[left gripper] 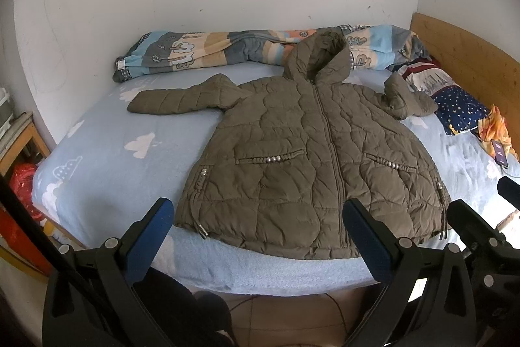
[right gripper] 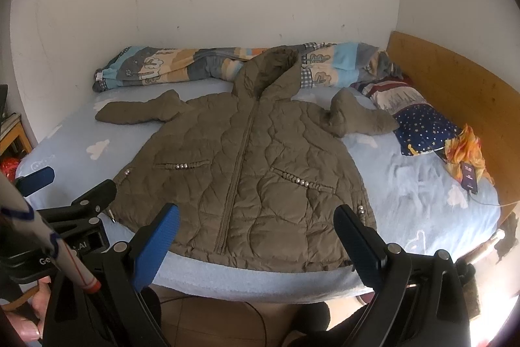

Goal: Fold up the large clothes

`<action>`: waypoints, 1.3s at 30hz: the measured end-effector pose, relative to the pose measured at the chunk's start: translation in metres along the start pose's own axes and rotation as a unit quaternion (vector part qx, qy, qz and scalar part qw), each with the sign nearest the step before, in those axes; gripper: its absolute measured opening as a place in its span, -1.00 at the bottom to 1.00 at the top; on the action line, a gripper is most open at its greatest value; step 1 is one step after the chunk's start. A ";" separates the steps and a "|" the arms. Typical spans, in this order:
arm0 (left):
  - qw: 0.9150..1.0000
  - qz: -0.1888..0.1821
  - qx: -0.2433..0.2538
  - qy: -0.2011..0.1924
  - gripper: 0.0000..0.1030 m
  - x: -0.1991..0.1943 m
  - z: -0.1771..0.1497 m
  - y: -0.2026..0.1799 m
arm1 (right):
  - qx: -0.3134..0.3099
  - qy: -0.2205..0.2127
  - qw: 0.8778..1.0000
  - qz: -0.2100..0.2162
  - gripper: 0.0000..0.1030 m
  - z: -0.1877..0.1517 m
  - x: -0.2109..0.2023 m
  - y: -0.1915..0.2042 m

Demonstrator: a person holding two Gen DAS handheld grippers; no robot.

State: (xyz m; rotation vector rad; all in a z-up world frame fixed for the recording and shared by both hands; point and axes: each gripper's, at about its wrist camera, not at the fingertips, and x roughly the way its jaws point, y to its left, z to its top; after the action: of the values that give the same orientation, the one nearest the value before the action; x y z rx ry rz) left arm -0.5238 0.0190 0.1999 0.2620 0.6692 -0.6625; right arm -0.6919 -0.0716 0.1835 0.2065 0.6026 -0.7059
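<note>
We hold both tools above the near edge of the bed (left gripper: 107, 158), and neither touches anything. Our left tool (left gripper: 258, 236) is released, its blue pads spread wide over the jacket's hem. Our right tool (right gripper: 256, 241) is likewise released, its pads apart over the hem's right part. The jacket (left gripper: 302, 158) lies front up and zipped on the blue sheet, hem toward us, hood (left gripper: 317, 57) at the far side resting against a rolled quilt (left gripper: 201, 51) along the wall. Its left sleeve (left gripper: 182, 98) stretches out flat to the left; its right sleeve (left gripper: 404, 100) is bunched beside a starry pillow (left gripper: 461, 111). A phone (right gripper: 470, 178) lies near the right edge, well apart from the jacket.
</note>
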 end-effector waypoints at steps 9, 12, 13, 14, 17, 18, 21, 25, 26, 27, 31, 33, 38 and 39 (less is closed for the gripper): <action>1.000 0.004 0.005 0.001 1.00 -0.002 -0.001 -0.002 | 0.004 0.005 1.000 0.003 0.90 0.000 0.003 -0.002; 1.000 0.007 0.006 0.000 1.00 -0.005 -0.002 -0.001 | 0.006 0.005 1.000 0.006 0.90 -0.001 0.002 -0.003; 1.000 0.007 0.007 0.001 1.00 -0.007 -0.002 -0.002 | 0.007 0.005 1.000 0.007 0.90 -0.002 0.002 -0.004; 1.000 0.008 0.008 0.001 1.00 -0.007 -0.002 -0.002 | 0.009 0.005 1.000 0.009 0.90 -0.003 0.002 -0.005; 1.000 0.011 0.005 0.000 1.00 -0.008 -0.002 0.002 | 0.015 0.007 1.000 0.012 0.90 -0.002 0.003 -0.011; 1.000 0.014 0.002 -0.002 1.00 -0.006 0.000 0.006 | 0.021 0.008 1.000 0.011 0.90 -0.001 0.004 -0.015; 1.000 0.020 -0.005 0.001 1.00 0.008 0.017 0.019 | 0.032 0.014 0.999 0.010 0.90 0.002 0.011 -0.028; 1.000 0.025 -0.002 -0.003 1.00 0.038 0.047 0.028 | 0.059 0.036 0.998 0.000 0.90 0.011 0.032 -0.051; 1.000 0.025 0.002 -0.001 1.00 0.051 0.060 0.028 | 0.070 0.042 0.997 -0.006 0.90 0.015 0.037 -0.060; 1.000 0.026 0.004 0.001 1.00 0.060 0.069 0.027 | 0.084 0.046 0.995 -0.013 0.90 0.019 0.042 -0.071; 1.000 0.018 0.006 0.006 1.00 0.107 0.101 0.013 | 0.105 0.049 0.993 -0.038 0.90 0.032 0.055 -0.106; 1.000 0.011 0.004 0.016 1.00 0.140 0.116 0.000 | 0.128 0.055 0.990 -0.035 0.90 0.039 0.068 -0.130; 0.999 -0.030 0.013 0.025 1.00 0.209 0.122 -0.030 | 0.222 0.081 0.972 -0.004 0.90 0.054 0.114 -0.198; 0.999 -0.027 0.018 0.042 1.00 0.225 0.120 -0.033 | 0.242 0.089 0.966 0.005 0.90 0.056 0.124 -0.211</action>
State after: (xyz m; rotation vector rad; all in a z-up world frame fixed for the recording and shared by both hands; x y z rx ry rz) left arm -0.3535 -0.1656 0.1446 0.3072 0.7482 -0.7176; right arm -0.7320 -0.3189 0.1605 0.7317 0.5907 -0.8219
